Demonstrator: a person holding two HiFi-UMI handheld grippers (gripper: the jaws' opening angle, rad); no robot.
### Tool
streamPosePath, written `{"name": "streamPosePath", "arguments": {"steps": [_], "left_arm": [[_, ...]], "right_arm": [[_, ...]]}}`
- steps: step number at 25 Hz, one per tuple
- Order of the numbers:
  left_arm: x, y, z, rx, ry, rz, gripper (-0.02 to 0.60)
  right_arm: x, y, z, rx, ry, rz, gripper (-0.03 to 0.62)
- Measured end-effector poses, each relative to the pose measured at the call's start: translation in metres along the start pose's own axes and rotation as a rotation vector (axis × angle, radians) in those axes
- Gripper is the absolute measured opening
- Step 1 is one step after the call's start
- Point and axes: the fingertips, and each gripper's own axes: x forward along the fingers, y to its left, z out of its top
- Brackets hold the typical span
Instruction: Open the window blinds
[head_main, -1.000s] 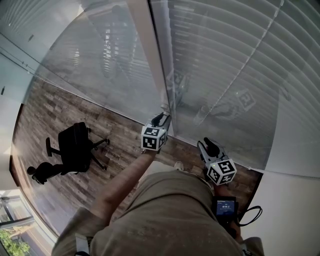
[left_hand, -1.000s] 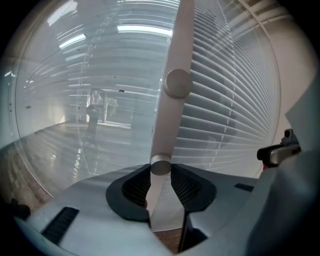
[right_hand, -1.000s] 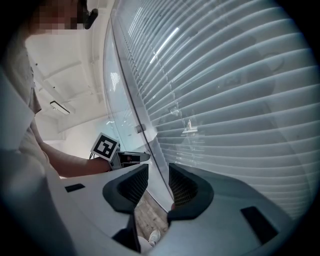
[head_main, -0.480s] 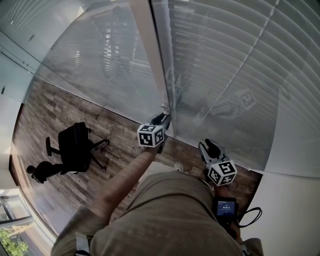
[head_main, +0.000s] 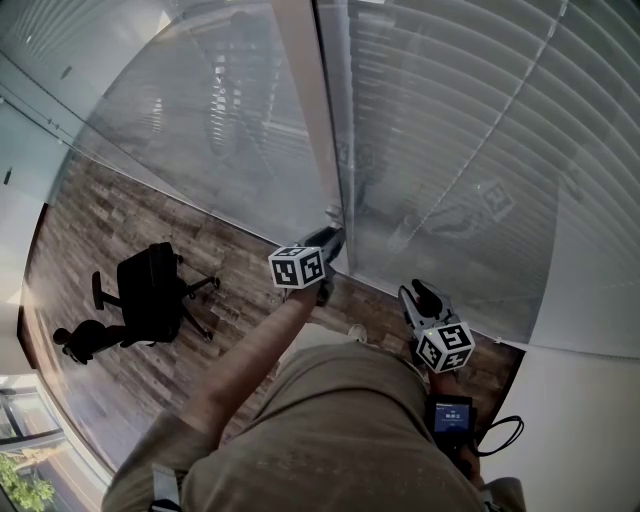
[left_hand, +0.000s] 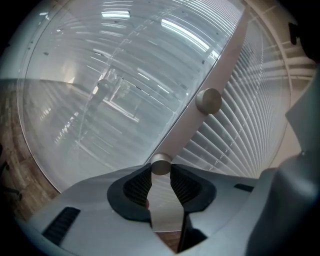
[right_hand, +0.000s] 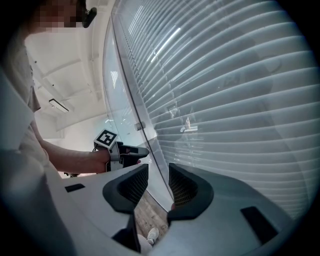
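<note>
Closest to the body, a small black handheld device with a lit screen (head_main: 450, 413) hangs at the waist, just behind the right gripper (head_main: 420, 292). Its digits are too small to read. That gripper waits low beside the glass with its jaws apart and nothing between them. Through the gap only brown wood-plank floor (right_hand: 145, 212) and a white shoe (right_hand: 151, 233) show. It looks parked, since this job probably needs only one hand. Its cube with black-and-white square markers (head_main: 444, 345) carries patterns, not words.

Ahead and to its left, the left gripper (head_main: 328, 238) reaches the grey metal upright frame (head_main: 310, 120) between two panes. Its ribbed black pads (left_hand: 139, 184) are closed partway on a small round brushed-metal knob (left_hand: 161, 164), pinched from both sides right at the jaw tips. Going by the task, this is likely the tilt control for the white horizontal slatted blinds (head_main: 480, 130). That would explain the grip across its rim, ready for a twist of the wrist. A second matching knob (left_hand: 208, 100) sits further up the frame, beyond the jaws, untouched.

The blinds hang behind the glass, right of the left gripper and straight ahead of the right one. Their slats appear turned closed. Far to the left gripper's left stands a black wheeled office chair (head_main: 150, 290).
</note>
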Motion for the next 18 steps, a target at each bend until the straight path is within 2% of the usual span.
{"name": "streamPosePath", "arguments": {"steps": [18], "left_arm": [[0.0033, -0.0009, 0.0009, -0.361, -0.033, -0.159, 0.13]], "right_arm": [[0.0014, 0.0038, -0.0054, -0.006, 0.009, 0.0, 0.133]]}}
